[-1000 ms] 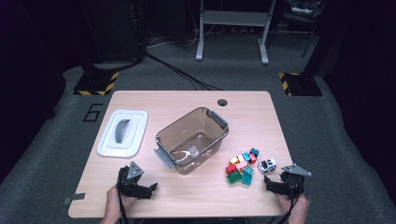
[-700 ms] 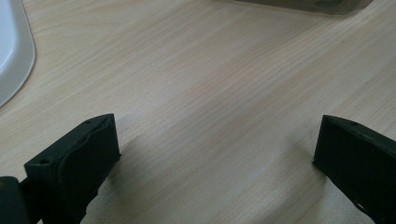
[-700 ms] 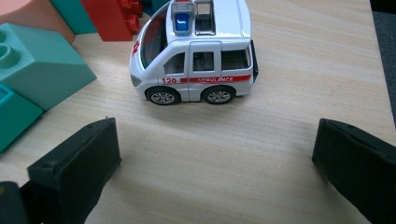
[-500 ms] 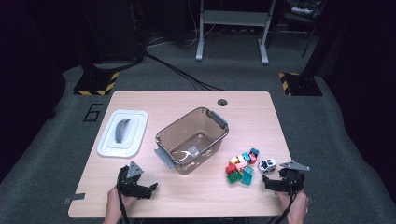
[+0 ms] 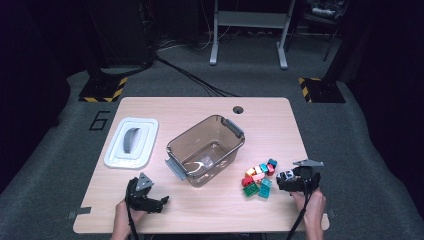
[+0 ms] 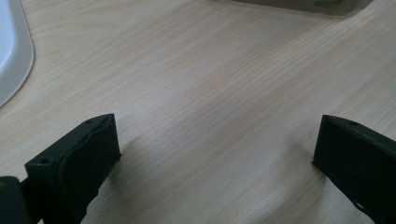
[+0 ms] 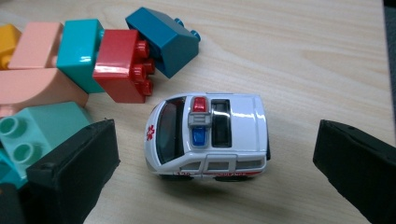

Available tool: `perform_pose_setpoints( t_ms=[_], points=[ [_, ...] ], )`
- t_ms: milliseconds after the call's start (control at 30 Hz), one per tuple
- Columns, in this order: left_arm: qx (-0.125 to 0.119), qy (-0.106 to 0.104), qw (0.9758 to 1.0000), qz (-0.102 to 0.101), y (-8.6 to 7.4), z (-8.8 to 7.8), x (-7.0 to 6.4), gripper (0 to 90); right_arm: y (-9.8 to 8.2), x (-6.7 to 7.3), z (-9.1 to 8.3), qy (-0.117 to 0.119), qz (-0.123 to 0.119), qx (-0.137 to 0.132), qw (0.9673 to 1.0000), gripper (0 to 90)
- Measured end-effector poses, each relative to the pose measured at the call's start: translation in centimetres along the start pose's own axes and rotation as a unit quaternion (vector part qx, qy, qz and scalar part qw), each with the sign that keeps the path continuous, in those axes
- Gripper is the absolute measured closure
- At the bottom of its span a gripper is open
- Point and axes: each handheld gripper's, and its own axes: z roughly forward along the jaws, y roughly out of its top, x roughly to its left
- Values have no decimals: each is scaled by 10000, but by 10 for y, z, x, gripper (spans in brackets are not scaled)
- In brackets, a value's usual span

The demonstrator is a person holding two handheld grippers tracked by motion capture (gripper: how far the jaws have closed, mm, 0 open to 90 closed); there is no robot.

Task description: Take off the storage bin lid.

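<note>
A small white toy ambulance (image 7: 210, 135) stands on the wooden table (image 5: 280, 125) at the front right, also seen as the toy ambulance (image 5: 285, 175) from above. My right gripper (image 7: 215, 151) is open and its jaws have just been opening. The ambulance stands between the jaws, touching neither. A pile of coloured bricks (image 5: 257, 177) lies just left of it, among them a red brick (image 7: 122, 65), a dark teal brick (image 7: 161, 39) and a mint brick (image 7: 42, 126). My left gripper (image 6: 217, 140) is open over bare wood, and it is the left gripper (image 5: 159, 202) at the front left.
A clear brownish bin (image 5: 172, 150) with grey handles stands mid-table, tilted diagonally. Its white lid (image 5: 117, 152) lies to the left, and a corner of this lid (image 6: 11, 51) shows beside my left jaw. A cable hole (image 5: 238, 109) sits near the far edge.
My right gripper has moved forward and left, so that its jaws now straddle the toy ambulance. The ambulance, the bricks and the left gripper have stayed put.
</note>
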Motion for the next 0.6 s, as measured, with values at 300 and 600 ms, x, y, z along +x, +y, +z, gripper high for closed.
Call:
perform_pose_setpoints(
  t_ms=[300,600],
  points=[
    [4,-1,10000,4,0,0,0,3,1,1,10,24,-29,174,9998,149],
    [-1,-11,10000,-18,0,0,0,4,0,4,11,-98,30,200,9997,249]
  ],
)
